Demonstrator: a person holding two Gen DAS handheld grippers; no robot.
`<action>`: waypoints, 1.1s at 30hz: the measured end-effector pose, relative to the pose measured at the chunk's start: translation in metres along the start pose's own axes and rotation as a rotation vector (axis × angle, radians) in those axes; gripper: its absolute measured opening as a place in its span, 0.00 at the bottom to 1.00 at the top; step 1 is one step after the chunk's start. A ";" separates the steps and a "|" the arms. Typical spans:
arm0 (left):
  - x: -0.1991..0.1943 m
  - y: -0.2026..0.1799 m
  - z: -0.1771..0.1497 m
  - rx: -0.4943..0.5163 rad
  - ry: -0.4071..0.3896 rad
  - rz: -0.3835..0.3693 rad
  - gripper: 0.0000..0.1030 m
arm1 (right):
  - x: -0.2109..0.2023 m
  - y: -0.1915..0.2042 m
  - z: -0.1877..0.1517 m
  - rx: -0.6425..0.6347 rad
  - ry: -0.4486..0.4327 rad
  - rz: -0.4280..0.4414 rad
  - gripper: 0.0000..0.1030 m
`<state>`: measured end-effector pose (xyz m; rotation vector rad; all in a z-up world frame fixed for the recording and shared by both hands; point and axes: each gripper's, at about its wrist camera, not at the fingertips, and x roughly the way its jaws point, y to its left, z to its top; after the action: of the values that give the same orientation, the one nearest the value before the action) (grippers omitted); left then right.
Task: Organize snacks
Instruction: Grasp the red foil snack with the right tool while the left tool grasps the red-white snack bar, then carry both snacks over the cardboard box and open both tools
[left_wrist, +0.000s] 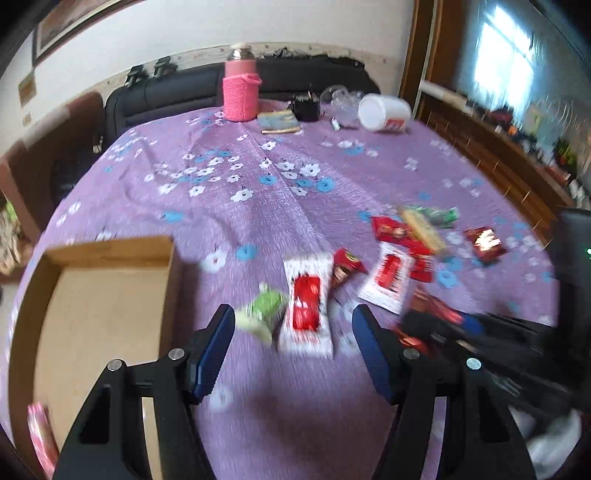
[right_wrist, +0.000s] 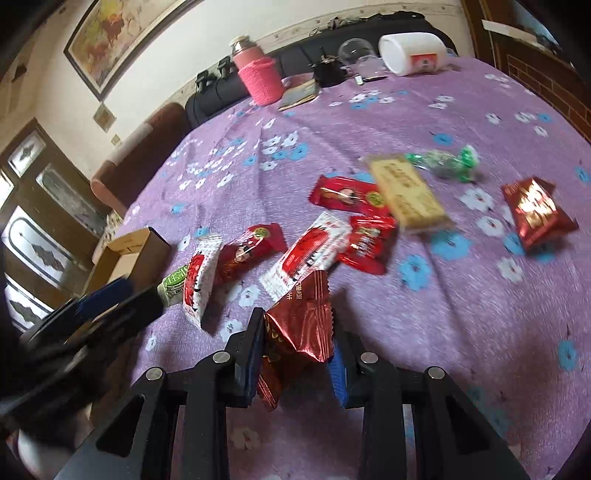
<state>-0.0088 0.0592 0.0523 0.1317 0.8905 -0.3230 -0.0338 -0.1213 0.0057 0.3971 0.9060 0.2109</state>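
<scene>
The right tongs (right_wrist: 295, 343) were clamped on a crinkled dark-red foil snack packet (right_wrist: 301, 328), its long axis running upright between the pads, serrated end uppermost. The left tongs (left_wrist: 293, 350) stood released, pitched downward over a white-and-red wrapped snack (left_wrist: 306, 310) lying lengthwise between them. A shallow cardboard box (left_wrist: 107, 295) sat left of them on the purple flowered surface (left_wrist: 258, 221).
</scene>
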 end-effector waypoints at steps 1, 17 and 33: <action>0.006 -0.002 0.003 0.014 0.008 0.011 0.63 | -0.001 -0.003 -0.001 0.005 -0.006 0.003 0.32; 0.002 -0.023 0.002 0.091 0.004 -0.006 0.19 | -0.014 -0.016 -0.002 0.039 -0.067 0.098 0.32; -0.116 0.123 -0.066 -0.328 -0.133 -0.035 0.19 | -0.030 0.061 -0.010 -0.102 -0.043 0.255 0.33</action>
<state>-0.0848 0.2174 0.0985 -0.2073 0.8032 -0.2120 -0.0607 -0.0741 0.0476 0.4203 0.7977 0.4791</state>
